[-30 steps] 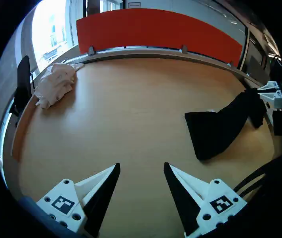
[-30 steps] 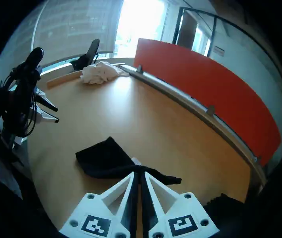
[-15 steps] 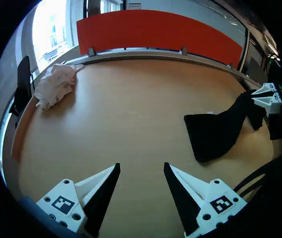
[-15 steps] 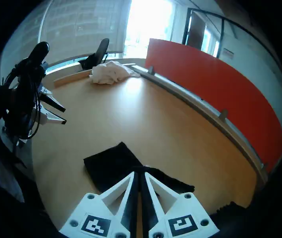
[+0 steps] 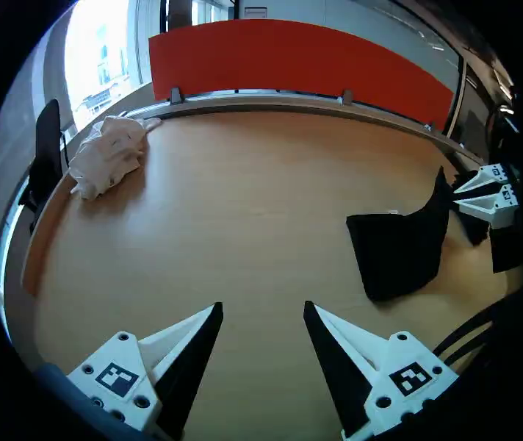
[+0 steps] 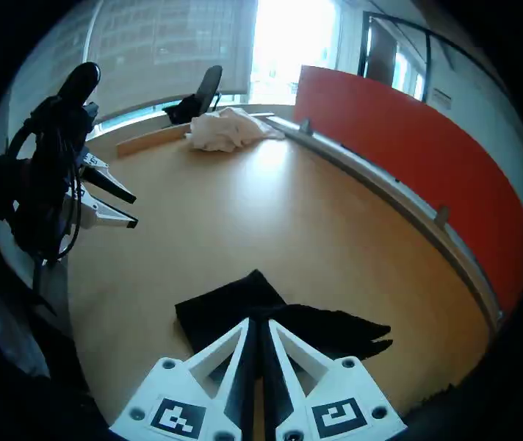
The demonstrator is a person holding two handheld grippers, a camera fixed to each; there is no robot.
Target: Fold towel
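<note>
R gripper [image 6: 260,327] pinched tight on black towel [image 6: 221,309], edge lifted off wooden table [image 6: 261,213]. L gripper [image 5: 261,327] spread wide over near side. White cloth [image 5: 107,154] far left.

On the table [image 5: 247,191], towel [image 5: 397,246] lies right, cloth pile [image 5: 107,154] left.

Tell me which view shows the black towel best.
Left gripper view: the black towel shows nearly whole on the wooden table, one corner raised at the right gripper. Right gripper view shows it close, partly hidden behind that gripper's shut fingers.
</note>
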